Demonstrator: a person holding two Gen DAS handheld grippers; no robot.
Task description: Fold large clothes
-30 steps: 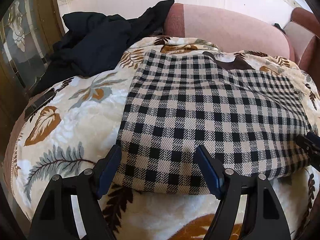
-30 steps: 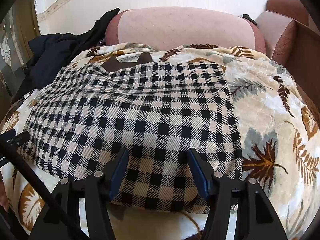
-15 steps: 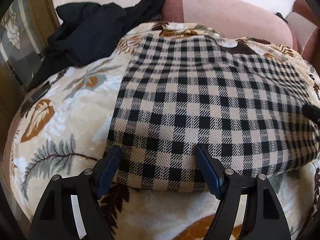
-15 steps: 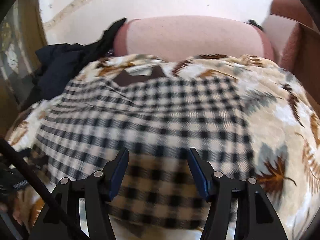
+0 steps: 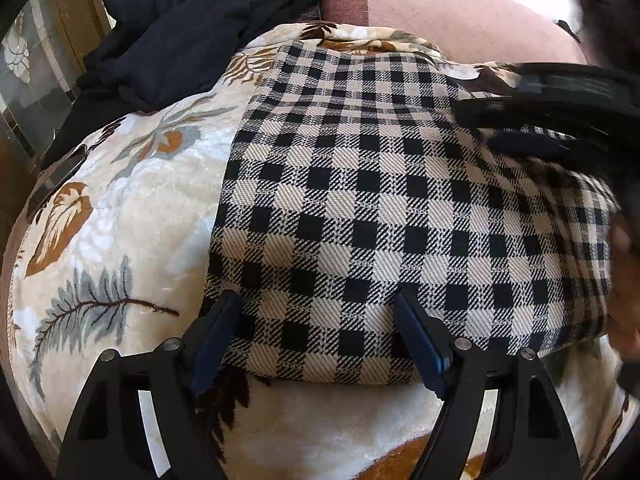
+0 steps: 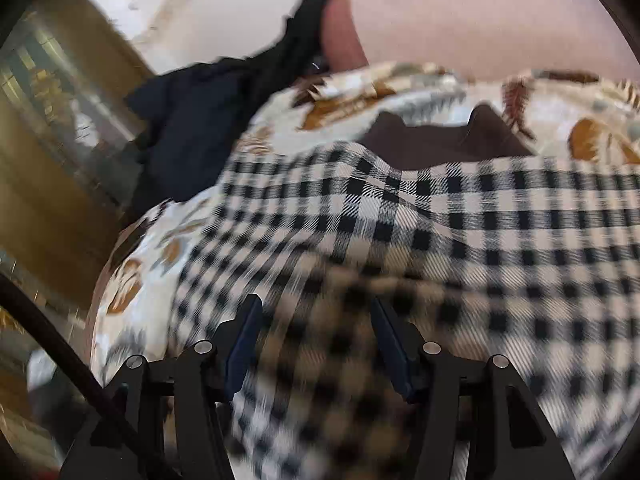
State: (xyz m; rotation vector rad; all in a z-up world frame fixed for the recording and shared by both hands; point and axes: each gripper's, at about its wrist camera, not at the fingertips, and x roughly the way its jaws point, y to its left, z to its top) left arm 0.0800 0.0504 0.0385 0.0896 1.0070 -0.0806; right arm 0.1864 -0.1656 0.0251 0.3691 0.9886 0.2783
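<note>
The left gripper (image 5: 320, 320) has its two black fingers, faced with blue pads (image 5: 420, 344), spread wide and opening, straddling the near hem of the checked garment (image 5: 360, 208); its pads do not press the cloth. The garment is a coarse woven fabric in black and cream squares, folded into a roughly rectangular slab with a straight left edge and a rounded, thick near edge. It lies on the plush leaf-print blanket (image 5: 120, 208), a soft velvety cover in cream with brown and grey-blue leaves, bulging over the seat.

The right gripper (image 6: 316, 336) hangs over the same checked cloth, jaws apart and closing, with blurred fabric between them; a grip cannot be made out. In the left wrist view it shows as a dark blur (image 5: 560, 96) over the garment's far right part.

Left of the garment the blanket lies bare. A heap of dark clothing (image 5: 172, 36) sits beyond, against the pink sofa back (image 5: 460, 12).
</note>
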